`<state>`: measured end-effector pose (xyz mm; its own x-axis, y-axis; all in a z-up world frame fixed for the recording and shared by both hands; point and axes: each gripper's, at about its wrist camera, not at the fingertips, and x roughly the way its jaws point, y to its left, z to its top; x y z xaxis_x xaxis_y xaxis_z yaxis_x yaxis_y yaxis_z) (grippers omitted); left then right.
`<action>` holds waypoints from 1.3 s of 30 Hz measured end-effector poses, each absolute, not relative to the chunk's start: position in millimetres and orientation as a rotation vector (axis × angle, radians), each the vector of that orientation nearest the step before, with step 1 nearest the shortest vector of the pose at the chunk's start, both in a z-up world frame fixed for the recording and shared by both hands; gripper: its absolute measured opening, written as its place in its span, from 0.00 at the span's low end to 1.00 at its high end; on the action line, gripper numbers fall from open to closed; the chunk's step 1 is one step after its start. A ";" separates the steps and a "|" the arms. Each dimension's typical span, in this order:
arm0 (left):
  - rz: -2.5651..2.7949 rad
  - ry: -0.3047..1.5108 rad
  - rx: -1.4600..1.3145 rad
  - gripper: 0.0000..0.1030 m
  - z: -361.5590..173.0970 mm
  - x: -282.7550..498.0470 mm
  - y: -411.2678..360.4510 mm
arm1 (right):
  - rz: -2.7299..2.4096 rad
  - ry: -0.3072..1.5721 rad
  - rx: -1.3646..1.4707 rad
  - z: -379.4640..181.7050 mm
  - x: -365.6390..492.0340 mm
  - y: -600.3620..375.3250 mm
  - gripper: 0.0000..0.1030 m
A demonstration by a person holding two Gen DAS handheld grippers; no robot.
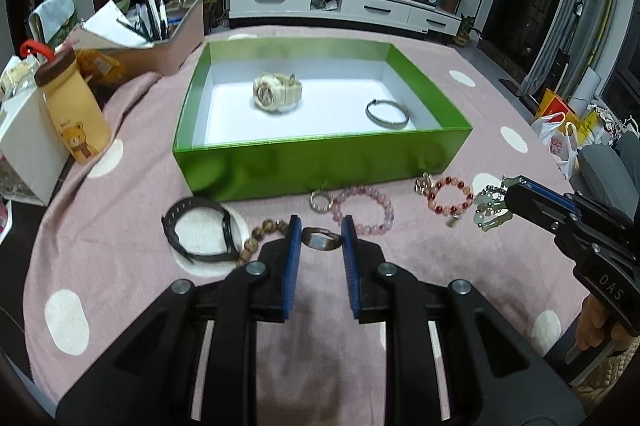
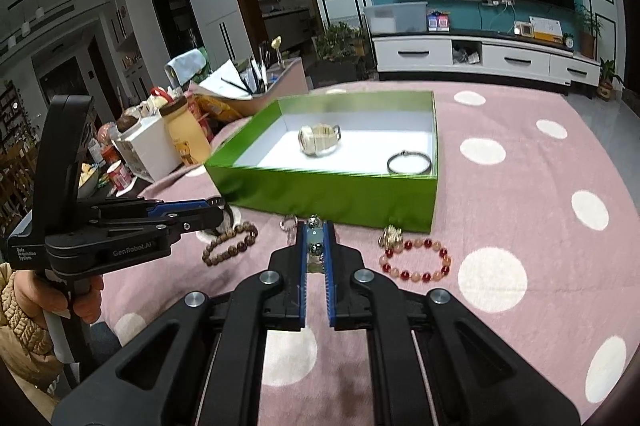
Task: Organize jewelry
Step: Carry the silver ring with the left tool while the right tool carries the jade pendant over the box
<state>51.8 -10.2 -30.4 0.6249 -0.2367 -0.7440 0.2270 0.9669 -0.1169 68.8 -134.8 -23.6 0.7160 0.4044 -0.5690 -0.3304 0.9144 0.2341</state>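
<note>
A green box (image 1: 320,166) (image 2: 332,194) holds a cream watch (image 1: 277,92) (image 2: 319,139) and a dark bangle (image 1: 387,113) (image 2: 409,163). My left gripper (image 1: 321,232) (image 2: 218,216) has its jaws around a small dark ring (image 1: 321,240) on the cloth; a gap shows on each side. My right gripper (image 2: 315,238) (image 1: 505,192) is shut on a pale green bead bracelet (image 2: 314,237) (image 1: 489,212). On the cloth lie a black watch (image 1: 200,234), a brown bead bracelet (image 2: 230,244) (image 1: 262,236), a pink bead bracelet (image 1: 366,210), a sparkly ring (image 1: 321,201) and a red bead bracelet (image 1: 446,196) (image 2: 416,260).
A pink cloth with white dots (image 1: 120,266) (image 2: 520,226) covers the table. At the left stand a yellow bear bottle (image 1: 74,110) (image 2: 188,136), a white carton (image 1: 24,146) and a pen holder (image 1: 160,30). A TV cabinet (image 1: 340,4) stands behind.
</note>
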 end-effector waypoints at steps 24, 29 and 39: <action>-0.248 0.747 0.010 0.20 16.4 102.3 -13.4 | 0.371 0.518 0.100 21.0 115.9 -142.1 0.07; -0.244 0.735 0.011 0.20 20.6 116.1 -14.9 | 0.359 0.502 0.107 26.7 127.0 -145.0 0.07; -0.236 0.749 -0.012 0.20 16.1 145.3 -14.0 | 0.341 0.509 0.108 26.5 151.1 -145.5 0.07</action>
<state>145.3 -14.0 16.1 0.7073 -0.2164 -0.6730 0.2082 0.9735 -0.0944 151.1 -145.5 26.5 0.8186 0.3457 -0.4587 -0.2924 0.9382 0.1853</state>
